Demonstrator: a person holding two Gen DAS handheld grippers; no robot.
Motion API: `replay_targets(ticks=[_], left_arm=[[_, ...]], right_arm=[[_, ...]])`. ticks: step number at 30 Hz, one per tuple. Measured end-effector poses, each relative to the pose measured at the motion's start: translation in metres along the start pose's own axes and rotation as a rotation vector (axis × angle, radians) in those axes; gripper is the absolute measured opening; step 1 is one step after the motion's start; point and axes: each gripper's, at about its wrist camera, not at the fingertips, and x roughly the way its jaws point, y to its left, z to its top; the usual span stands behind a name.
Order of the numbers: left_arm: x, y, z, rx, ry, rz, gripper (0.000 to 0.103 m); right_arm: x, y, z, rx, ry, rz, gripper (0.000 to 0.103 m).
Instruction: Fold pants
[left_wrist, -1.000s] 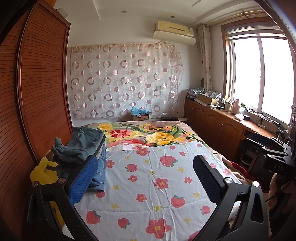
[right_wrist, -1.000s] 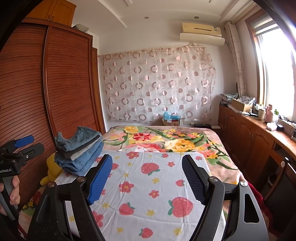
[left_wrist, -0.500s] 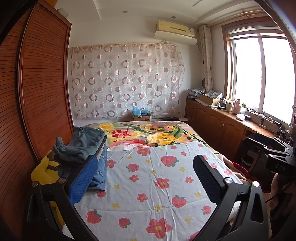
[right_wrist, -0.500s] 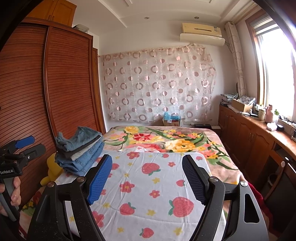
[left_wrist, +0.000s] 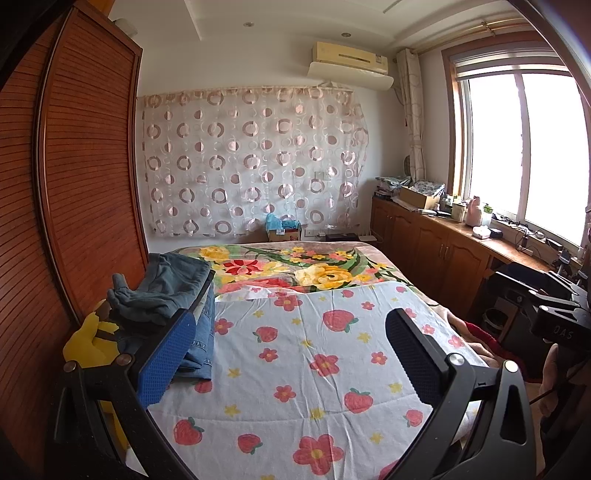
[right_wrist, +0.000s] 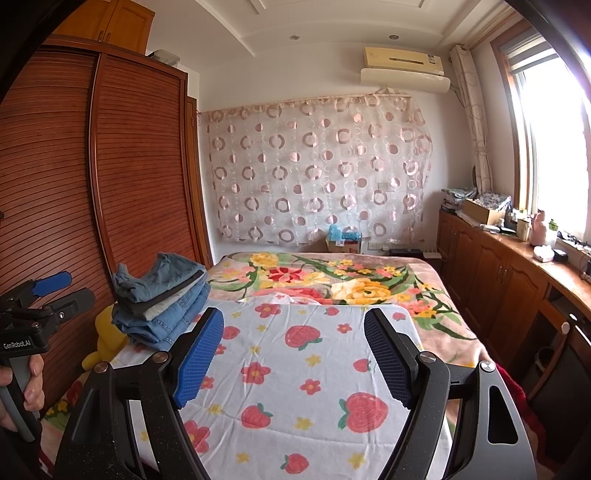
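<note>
A stack of folded pants (right_wrist: 162, 295), denim blue and grey, sits at the left edge of the bed; it also shows in the left wrist view (left_wrist: 173, 295). My left gripper (left_wrist: 291, 350) is open and empty above the strawberry sheet (left_wrist: 314, 369), its left finger just in front of the stack. My right gripper (right_wrist: 295, 358) is open and empty above the same sheet (right_wrist: 295, 369), right of the stack. The left gripper also shows at the left edge of the right wrist view (right_wrist: 48, 295), held in a hand.
A brown slatted wardrobe (right_wrist: 110, 184) stands left of the bed. A yellow plush toy (left_wrist: 88, 343) lies between them. Wooden cabinets (right_wrist: 498, 280) with clutter run under the window on the right. A floral blanket (right_wrist: 332, 277) covers the far bed.
Both grippers stay open and nearly still. The left wrist view has shifted very slightly to the left.
</note>
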Motion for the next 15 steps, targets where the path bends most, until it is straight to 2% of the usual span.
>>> replay_targets(ticks=[15], left_arm=[[-0.0006,-0.0003,-0.0005,0.0,-0.001,0.002,0.103]], right_arm=[[0.0007,-0.0006,-0.0016,0.0,0.0,0.004,0.081]])
